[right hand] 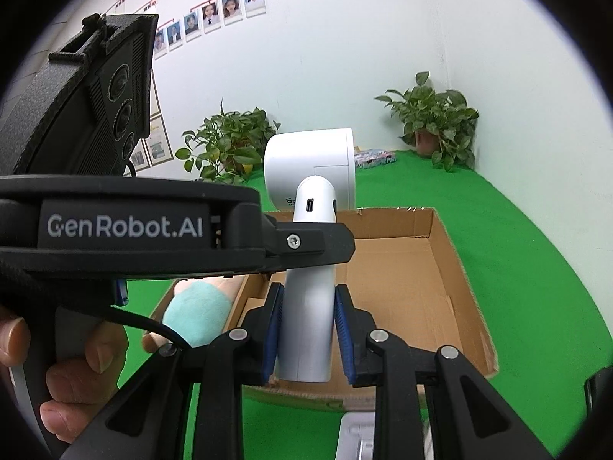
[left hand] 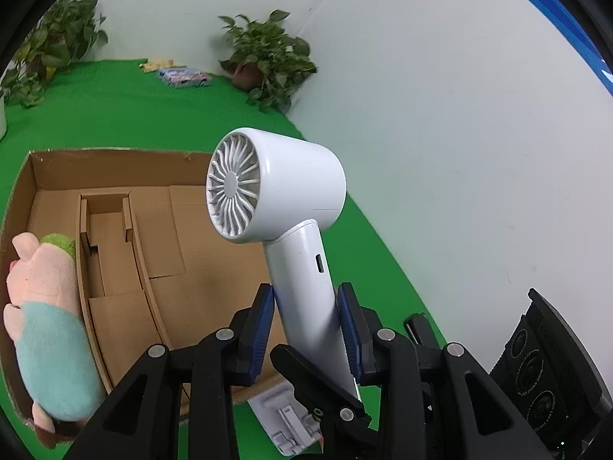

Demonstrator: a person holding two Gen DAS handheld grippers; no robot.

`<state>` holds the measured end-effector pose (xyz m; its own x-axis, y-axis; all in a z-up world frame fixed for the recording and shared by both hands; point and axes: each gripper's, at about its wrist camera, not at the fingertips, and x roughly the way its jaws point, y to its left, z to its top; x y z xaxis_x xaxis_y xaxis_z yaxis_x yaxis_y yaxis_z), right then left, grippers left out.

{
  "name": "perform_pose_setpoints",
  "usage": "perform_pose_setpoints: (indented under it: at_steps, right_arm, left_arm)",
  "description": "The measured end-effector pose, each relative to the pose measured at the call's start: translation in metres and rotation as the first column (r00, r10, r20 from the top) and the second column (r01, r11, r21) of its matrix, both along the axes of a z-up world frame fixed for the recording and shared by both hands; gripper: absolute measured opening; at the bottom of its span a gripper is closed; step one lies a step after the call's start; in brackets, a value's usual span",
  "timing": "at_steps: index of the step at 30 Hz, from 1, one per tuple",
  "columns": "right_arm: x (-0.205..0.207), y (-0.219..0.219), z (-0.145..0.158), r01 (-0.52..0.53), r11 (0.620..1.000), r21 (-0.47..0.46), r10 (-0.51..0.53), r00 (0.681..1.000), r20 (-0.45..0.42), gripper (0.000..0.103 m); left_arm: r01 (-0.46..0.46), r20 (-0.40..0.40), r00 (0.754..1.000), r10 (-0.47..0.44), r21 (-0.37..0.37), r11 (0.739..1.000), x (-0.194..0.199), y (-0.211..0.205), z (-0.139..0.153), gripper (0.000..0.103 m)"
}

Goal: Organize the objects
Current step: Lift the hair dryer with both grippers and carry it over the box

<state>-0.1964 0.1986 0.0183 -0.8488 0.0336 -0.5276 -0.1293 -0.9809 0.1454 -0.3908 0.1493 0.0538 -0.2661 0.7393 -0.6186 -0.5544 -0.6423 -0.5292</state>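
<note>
A white handheld fan (left hand: pixel 276 184) with a round head and a straight handle is held upright above the open cardboard box (left hand: pixel 115 168). My left gripper (left hand: pixel 306 299) is shut on the fan's handle. My right gripper (right hand: pixel 309 299) is shut on the same handle (right hand: pixel 308 306), lower down; the left gripper's finger crosses the handle above it. The fan's head (right hand: pixel 312 165) shows above the box (right hand: pixel 444 268). A pink and teal plush toy (left hand: pixel 42 306) lies in the box's left part; it also shows in the right wrist view (right hand: pixel 199 310).
The box stands on a green cloth (left hand: pixel 115 107) against white walls. Potted plants (left hand: pixel 268 57) (right hand: pixel 433 115) stand at the back. A flat colourful packet (left hand: pixel 184 76) lies near the wall. A grey plastic stand (left hand: pixel 287 418) lies in front of the box.
</note>
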Motion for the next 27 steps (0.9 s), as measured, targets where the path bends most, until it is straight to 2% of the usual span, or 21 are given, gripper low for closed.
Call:
perform_pose_setpoints:
  at_steps: [4, 8, 13, 22, 25, 27]
  right_arm:
    - [-0.024, 0.012, -0.021, -0.016, 0.999, -0.044, 0.018, 0.999, 0.045, 0.025]
    - [-0.04, 0.021, -0.055, -0.009, 0.995, -0.102, 0.021, 0.993, 0.12, 0.025]
    - [-0.056, 0.03, -0.081, 0.006, 0.99, -0.139, 0.02, 0.983, 0.184, 0.025]
    - [-0.068, 0.031, -0.105, -0.001, 0.983, -0.184, 0.05, 0.964, 0.262, 0.024]
    - [-0.071, 0.029, -0.109, -0.012, 0.98, -0.197, 0.068, 0.957, 0.28, 0.024]
    - [-0.072, 0.029, -0.111, 0.0, 0.978, -0.206, 0.063, 0.953, 0.295, 0.024]
  left_arm:
    - [-0.014, 0.062, 0.998, 0.016, -0.028, 1.0, -0.03, 0.006, -0.041, 0.031]
    - [-0.015, 0.136, 0.99, 0.024, -0.067, 0.998, -0.052, 0.014, -0.08, 0.031]
    - [-0.022, 0.199, 0.979, 0.039, -0.089, 0.996, -0.07, 0.021, -0.111, 0.031]
    - [-0.026, 0.266, 0.962, 0.06, -0.131, 0.991, -0.081, 0.021, -0.137, 0.032]
    - [-0.042, 0.252, 0.965, 0.077, -0.142, 0.989, -0.079, 0.016, -0.133, 0.032]
    - [-0.047, 0.231, 0.97, 0.071, -0.107, 0.993, -0.074, 0.01, -0.124, 0.032]
